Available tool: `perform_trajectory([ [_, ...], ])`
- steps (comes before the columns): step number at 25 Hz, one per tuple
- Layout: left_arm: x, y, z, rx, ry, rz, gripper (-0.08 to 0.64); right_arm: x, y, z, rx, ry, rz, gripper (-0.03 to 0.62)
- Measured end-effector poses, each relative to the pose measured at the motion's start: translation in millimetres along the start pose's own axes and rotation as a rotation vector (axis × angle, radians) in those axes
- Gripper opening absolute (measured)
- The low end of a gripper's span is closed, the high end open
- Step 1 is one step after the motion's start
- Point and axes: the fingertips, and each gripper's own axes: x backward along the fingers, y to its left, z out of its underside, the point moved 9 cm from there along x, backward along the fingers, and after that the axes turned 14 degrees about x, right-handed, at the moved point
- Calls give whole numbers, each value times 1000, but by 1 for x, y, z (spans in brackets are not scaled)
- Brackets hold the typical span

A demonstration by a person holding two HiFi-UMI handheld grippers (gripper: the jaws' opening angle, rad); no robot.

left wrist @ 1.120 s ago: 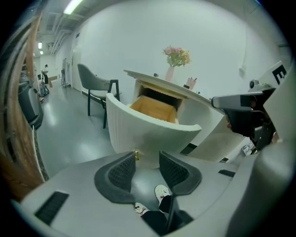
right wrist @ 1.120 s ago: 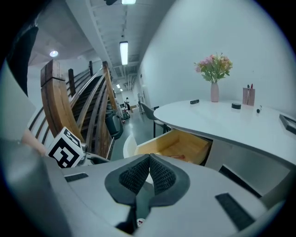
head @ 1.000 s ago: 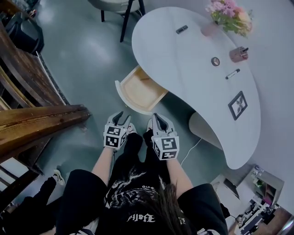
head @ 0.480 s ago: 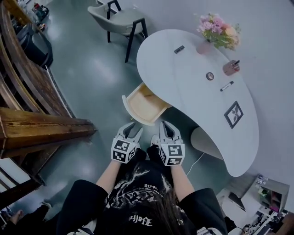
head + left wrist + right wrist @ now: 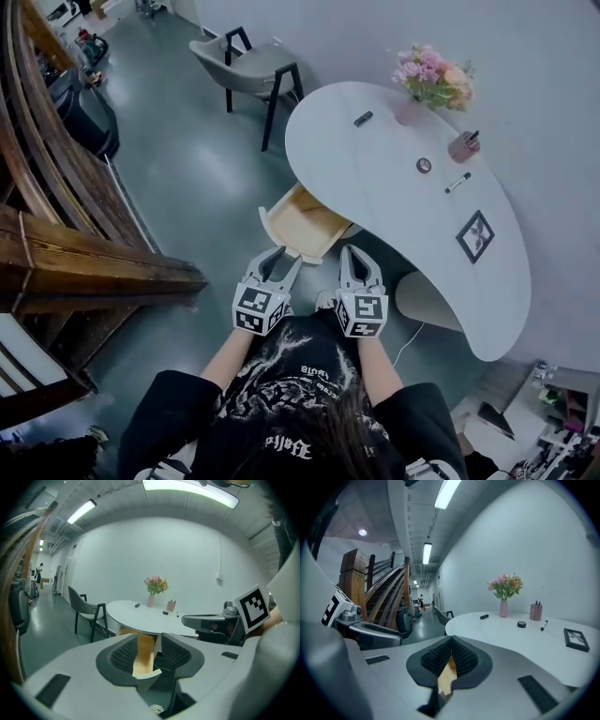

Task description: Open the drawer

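Though already out beneath table (image 5: 394, 178), likely slides light, rigid: take drawer (image 5: 302, 223) by front lip; left tongs (image 5: 280, 260) released, right tongs (image 5: 358, 256) clenched empty.

Change: we pull back; the chair (image 5: 246, 64) now shows whole beyond the far edge of the table (image 5: 375, 187); the drawer (image 5: 305, 225) sits lower in view.

Dim cool light, ceiling strips, fisheye edges
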Motion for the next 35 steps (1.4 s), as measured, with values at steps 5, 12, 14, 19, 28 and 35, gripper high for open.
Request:
perform_trajectory([
  [5, 8, -12, -16, -78, -41, 30, 172, 6, 0, -13, 21, -49, 26, 25],
  [12, 19, -17, -32, -97, -133, 49, 172, 13, -3, -26, 40, -90, 66, 25],
  [14, 22, -14, -38, -85, -167, 51, 172, 13, -1, -30, 67, -103, 72, 25],
  [19, 28, -9, -47, -107, -216, 28, 166, 12, 9, -37, 119, -108, 72, 25],
  [28, 32, -18, -54, -164, -234, 68, 40, 14, 11, -35, 85, -120, 74, 25],
  [35, 29, -17, -53, -164, -242, 110, 24, 11, 9, -30, 105, -93, 75, 25],
])
